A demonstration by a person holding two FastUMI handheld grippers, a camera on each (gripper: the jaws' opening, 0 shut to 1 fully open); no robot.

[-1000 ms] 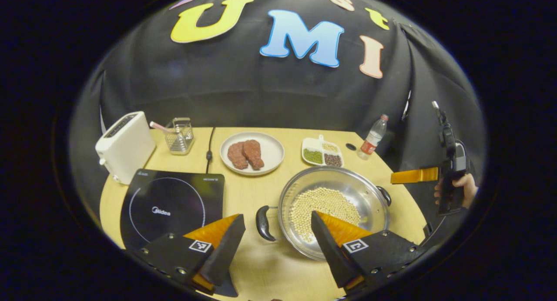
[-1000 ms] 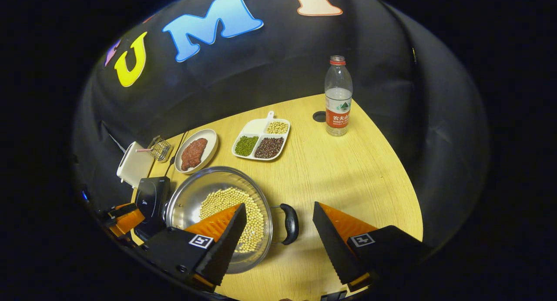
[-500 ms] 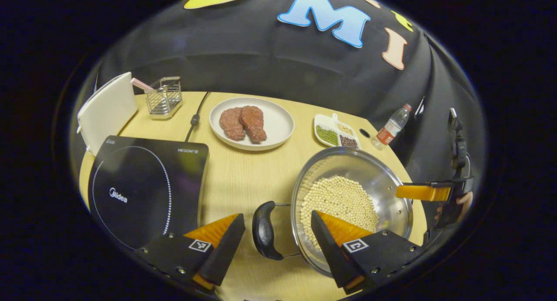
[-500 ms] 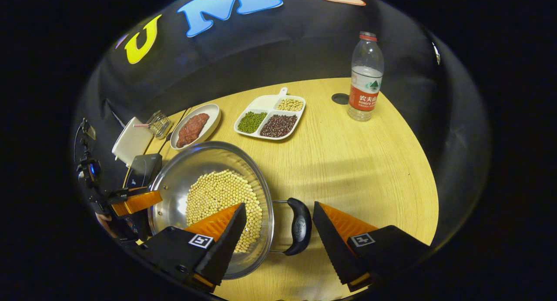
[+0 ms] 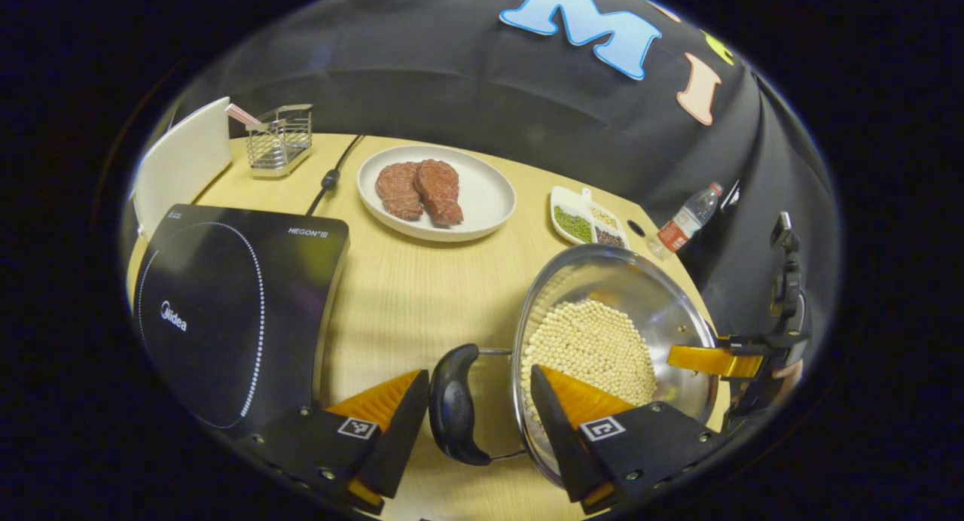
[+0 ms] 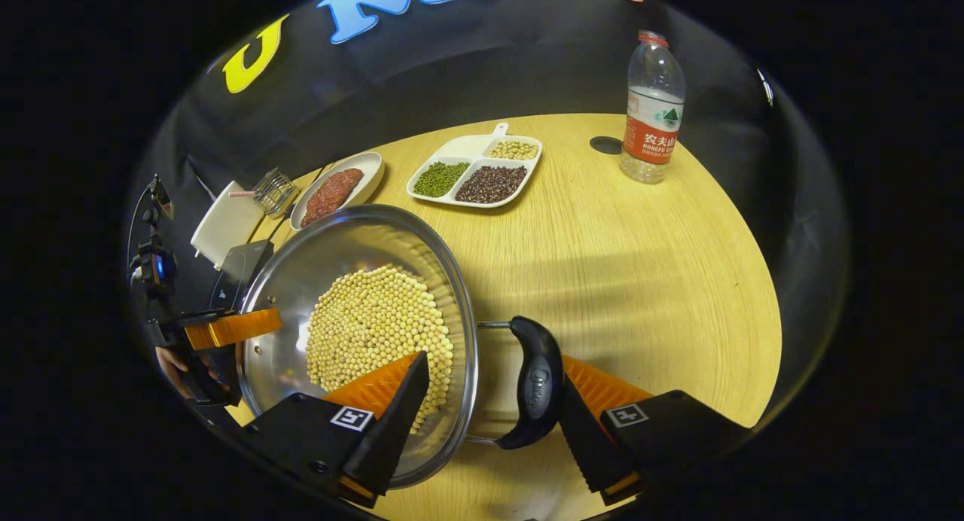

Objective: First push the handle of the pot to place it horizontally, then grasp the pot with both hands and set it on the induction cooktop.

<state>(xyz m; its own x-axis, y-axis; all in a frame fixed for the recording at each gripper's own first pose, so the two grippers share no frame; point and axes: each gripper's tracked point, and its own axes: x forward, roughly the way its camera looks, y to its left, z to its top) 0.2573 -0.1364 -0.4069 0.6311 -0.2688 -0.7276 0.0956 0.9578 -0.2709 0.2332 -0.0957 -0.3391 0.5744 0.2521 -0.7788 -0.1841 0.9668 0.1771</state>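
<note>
A steel pot (image 5: 666, 310) filled with soybeans (image 5: 587, 348) rests on the wooden table, right of the black induction cooktop (image 5: 226, 303). My left gripper (image 5: 478, 382) is open and straddles the pot's black left handle (image 5: 452, 404): one finger is beside the handle, the other over the rim inside the pot. In the right gripper view, my right gripper (image 6: 489, 367) is open around the pot's other black handle (image 6: 536, 382). One of its fingers sits inside the pot (image 6: 339, 242), the other is against the handle's outer side. Both handles lie level across the pot.
Behind the pot are a white plate of meat (image 5: 486, 197), a divided dish of beans (image 5: 584, 223) and a water bottle (image 6: 651, 107). A white toaster (image 5: 181, 159), a wire basket (image 5: 279, 137) and a power cord (image 5: 331, 176) stand at the back left.
Both grippers have moved forward and down to the pot. Each handle now lies between a pair of fingers, and the left gripper's fingers have drawn slightly closer together.
</note>
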